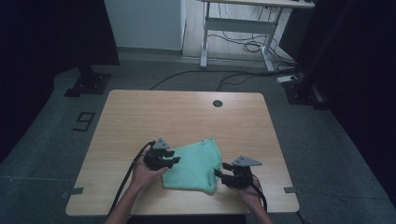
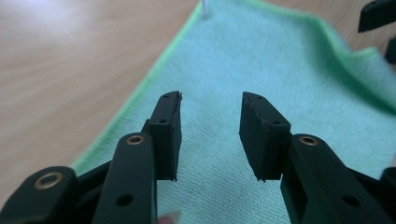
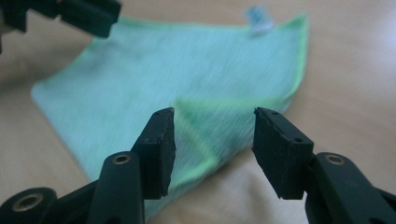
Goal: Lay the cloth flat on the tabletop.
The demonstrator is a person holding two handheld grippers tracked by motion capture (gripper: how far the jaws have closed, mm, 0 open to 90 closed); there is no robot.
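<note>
A mint-green cloth point(image 1: 196, 165) lies flat on the wooden table point(image 1: 187, 116), towards its near edge, with a small white tag point(image 1: 204, 141) at the far corner. My left gripper point(image 1: 173, 162) is at the cloth's left edge, jaws apart over the fabric point(image 2: 280, 70), nothing pinched between them. My right gripper point(image 1: 220, 169) sits at the cloth's right side, open, its jaws straddling a folded-over corner point(image 3: 205, 126) without pressing on it. In the right gripper view the other gripper's jaws point(image 3: 88, 16) show at the top left.
A dark round hole point(image 1: 217, 103) sits in the tabletop near its far edge. Beyond the table stands a white desk frame point(image 1: 238, 28) with cables on the floor. Dark stands point(image 1: 88, 81) flank the far corners.
</note>
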